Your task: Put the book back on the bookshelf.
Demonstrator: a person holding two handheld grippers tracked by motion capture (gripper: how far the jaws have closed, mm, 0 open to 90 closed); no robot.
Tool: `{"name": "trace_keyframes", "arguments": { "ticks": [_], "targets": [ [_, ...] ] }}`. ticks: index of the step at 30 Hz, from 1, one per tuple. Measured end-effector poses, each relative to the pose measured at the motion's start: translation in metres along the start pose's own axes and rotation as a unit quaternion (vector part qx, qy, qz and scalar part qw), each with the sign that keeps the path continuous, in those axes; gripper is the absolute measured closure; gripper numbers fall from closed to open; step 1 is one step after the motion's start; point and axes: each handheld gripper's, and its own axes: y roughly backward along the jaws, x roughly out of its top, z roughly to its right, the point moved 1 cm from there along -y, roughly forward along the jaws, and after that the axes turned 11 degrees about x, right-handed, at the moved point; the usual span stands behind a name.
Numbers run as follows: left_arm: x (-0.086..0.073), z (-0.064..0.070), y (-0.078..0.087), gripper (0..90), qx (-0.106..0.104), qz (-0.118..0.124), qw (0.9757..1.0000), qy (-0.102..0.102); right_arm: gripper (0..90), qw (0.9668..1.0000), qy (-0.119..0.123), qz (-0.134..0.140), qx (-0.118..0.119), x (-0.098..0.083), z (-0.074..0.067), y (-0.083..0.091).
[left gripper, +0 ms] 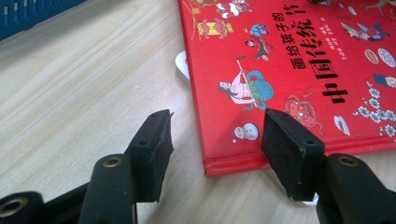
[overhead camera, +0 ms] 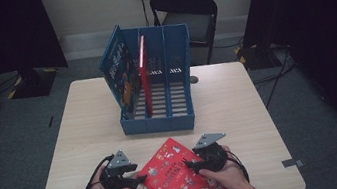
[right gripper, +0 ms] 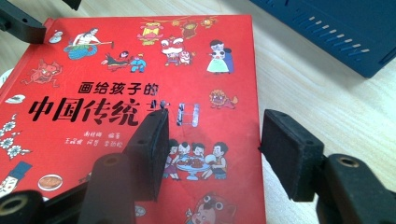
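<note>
Red picture book [overhead camera: 181,176] flat on table [overhead camera: 85,127] near front edge, long axis diagonal. Left gripper [left gripper: 217,140] jaws apart, straddling spine corner, unclamped. Right gripper [right gripper: 212,140] jaws apart over opposite long edge. Blue file rack [overhead camera: 155,84] beyond.

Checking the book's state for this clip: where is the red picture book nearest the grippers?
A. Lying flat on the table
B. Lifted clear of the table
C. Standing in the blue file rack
A: the red picture book lies flat, cover up, on the table between both grippers.
</note>
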Motion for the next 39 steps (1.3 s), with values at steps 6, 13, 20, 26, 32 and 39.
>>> {"name": "trace_keyframes", "arguments": {
  "ticks": [6,13,20,26,32,39],
  "targets": [
    [0.0,0.001,-0.001,38.2,0.01,0.011,0.9998,-0.016,42.2,1.0,-0.002,0.001,0.001,-0.002,0.0,0.001],
    [0.006,0.003,-0.003,46.5,0.002,0.006,0.9998,-0.021,42.0,1.0,-0.001,0.001,0.001,-0.002,0.0,0.001],
    [-0.001,-0.001,0.001,44.8,-0.005,-0.004,0.9999,-0.016,41.8,1.0,-0.003,0.001,0.003,-0.003,0.001,0.002],
    [0.0,-0.001,-0.002,43.0,0.007,0.004,0.9998,-0.016,40.2,1.0,-0.003,0.001,0.001,-0.003,0.0,0.001],
    [0.01,-0.005,-0.013,42.9,0.026,0.016,0.9995,-0.008,37.1,0.9999,-0.009,0.005,-0.01,-0.003,0.003,0.003],
    [0.018,-0.006,-0.021,42.5,0.042,0.027,0.9988,0.002,34.3,0.9996,-0.018,0.005,-0.022,-0.006,0.007,0.006]
  ]
}}
